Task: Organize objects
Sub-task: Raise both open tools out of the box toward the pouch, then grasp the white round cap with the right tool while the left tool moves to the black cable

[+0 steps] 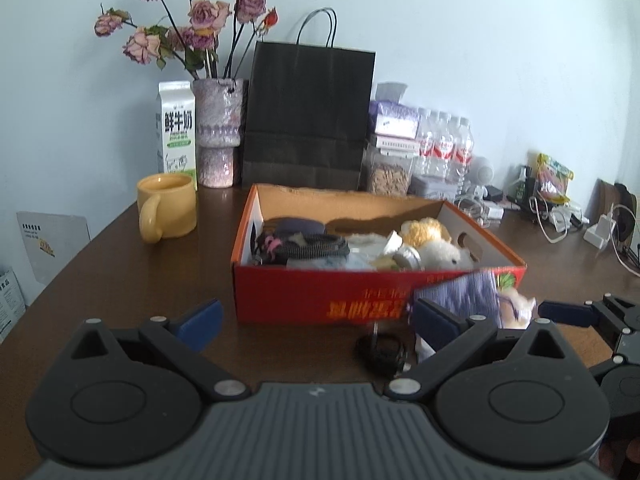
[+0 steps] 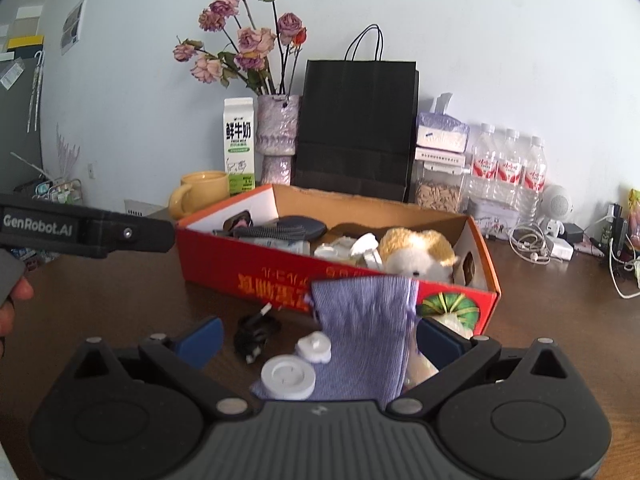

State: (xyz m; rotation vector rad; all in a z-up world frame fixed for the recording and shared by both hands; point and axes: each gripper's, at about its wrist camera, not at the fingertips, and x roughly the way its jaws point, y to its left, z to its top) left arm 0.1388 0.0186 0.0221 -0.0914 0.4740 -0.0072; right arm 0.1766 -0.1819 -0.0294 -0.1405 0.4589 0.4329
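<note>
The right tool is wide open, its two blue fingers far apart. Between them lies a purple knitted cloth, blurred at its top edge, which touches neither finger clearly; it lies near the right finger. Two white round caps rest on the cloth's left part, and a small black bundle of cable lies just beside it on the brown tabletop.

The left tool is also wide open and holds nothing; the tabletop shows between its fingers.

Behind the cloth stands the red cardboard box, open at the top. Inside it are a plush toy, dark pouches and some small white things. Farther back, by the wall, stand a yellow mug, a milk carton, a vase with dried roses, a black paper bag and water bottles.
</note>
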